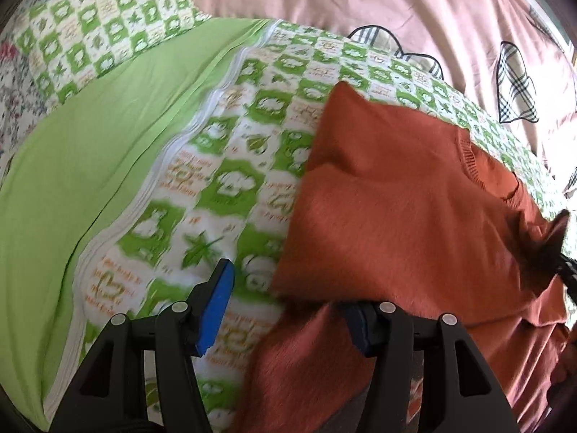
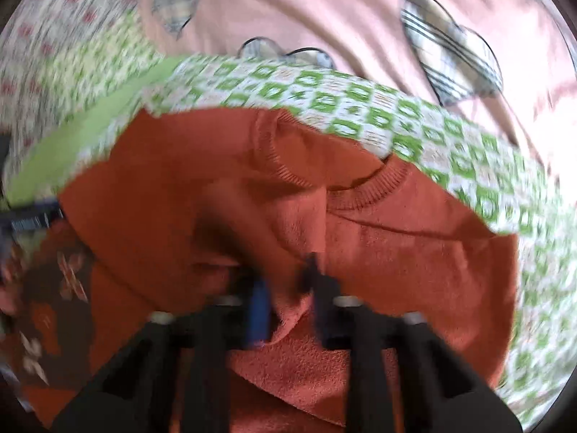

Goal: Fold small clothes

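A rust-orange knit sweater (image 1: 404, 195) lies on a green-and-white checked sheet (image 1: 230, 151), partly folded over itself. My left gripper (image 1: 285, 310) is open at the sweater's left edge; its left blue pad (image 1: 216, 306) is over the sheet and its right pad (image 1: 357, 328) is half hidden under the fabric. In the right wrist view the sweater (image 2: 414, 245) shows its ribbed collar (image 2: 368, 191). My right gripper (image 2: 288, 303) is shut on a bunched fold of the sweater. The view is blurred.
A plain light green cloth (image 1: 90, 166) lies left of the sheet. A pink duvet with plaid hearts (image 1: 360, 3) is piled behind. A floral cover (image 1: 18, 83) is at far left. A dark patterned cloth (image 2: 54, 299) shows at left in the right wrist view.
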{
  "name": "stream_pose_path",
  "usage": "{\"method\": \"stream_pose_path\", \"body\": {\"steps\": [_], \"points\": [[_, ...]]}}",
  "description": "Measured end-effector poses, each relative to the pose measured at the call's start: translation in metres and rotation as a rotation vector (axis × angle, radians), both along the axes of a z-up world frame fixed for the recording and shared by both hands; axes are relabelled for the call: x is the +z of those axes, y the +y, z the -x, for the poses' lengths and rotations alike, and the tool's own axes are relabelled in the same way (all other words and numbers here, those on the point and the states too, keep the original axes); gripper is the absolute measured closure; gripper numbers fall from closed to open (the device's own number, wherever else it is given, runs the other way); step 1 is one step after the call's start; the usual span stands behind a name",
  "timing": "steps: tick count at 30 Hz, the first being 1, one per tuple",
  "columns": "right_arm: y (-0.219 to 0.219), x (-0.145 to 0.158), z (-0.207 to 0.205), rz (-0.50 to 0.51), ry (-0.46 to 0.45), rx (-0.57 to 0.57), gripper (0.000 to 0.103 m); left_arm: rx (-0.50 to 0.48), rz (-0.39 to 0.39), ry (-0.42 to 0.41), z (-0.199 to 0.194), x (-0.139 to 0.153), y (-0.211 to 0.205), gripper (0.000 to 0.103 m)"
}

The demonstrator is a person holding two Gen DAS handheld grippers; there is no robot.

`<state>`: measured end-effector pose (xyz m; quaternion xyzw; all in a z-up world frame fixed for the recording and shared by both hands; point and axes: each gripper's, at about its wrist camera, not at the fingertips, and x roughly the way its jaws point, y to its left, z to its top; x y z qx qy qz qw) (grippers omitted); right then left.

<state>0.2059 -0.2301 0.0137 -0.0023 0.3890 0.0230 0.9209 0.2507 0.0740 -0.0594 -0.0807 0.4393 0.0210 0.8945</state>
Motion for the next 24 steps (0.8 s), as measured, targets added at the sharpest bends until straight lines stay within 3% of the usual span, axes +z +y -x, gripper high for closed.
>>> {"method": "stream_pose_path", "body": {"steps": [5, 7, 11, 19, 21, 24], "points": [[-0.065, 0.017, 0.037, -0.243, -0.093, -0.186, 0.097, -0.017, -0.02, -0.005, -0.009, 0.002, -0.019, 0.058], [-0.087, 0.016, 0.051, -0.276, -0.1, -0.257, 0.097, -0.032, -0.041, -0.004, -0.007, 0.0, -0.025, 0.064], [-0.106, -0.002, 0.061, -0.337, -0.052, -0.289, 0.097, -0.04, -0.045, -0.009, -0.005, -0.001, -0.031, 0.075], [-0.109, -0.019, 0.066, -0.439, -0.034, -0.306, 0.096, 0.005, 0.046, -0.009, -0.002, -0.002, -0.013, 0.078], [-0.116, -0.023, 0.07, -0.48, -0.035, -0.331, 0.088, 0.013, 0.079, -0.004, -0.002, -0.004, -0.008, 0.078], [-0.128, -0.027, 0.074, -0.528, -0.045, -0.365, 0.087, 0.026, 0.159, 0.0, -0.003, -0.006, 0.002, 0.077]]}}
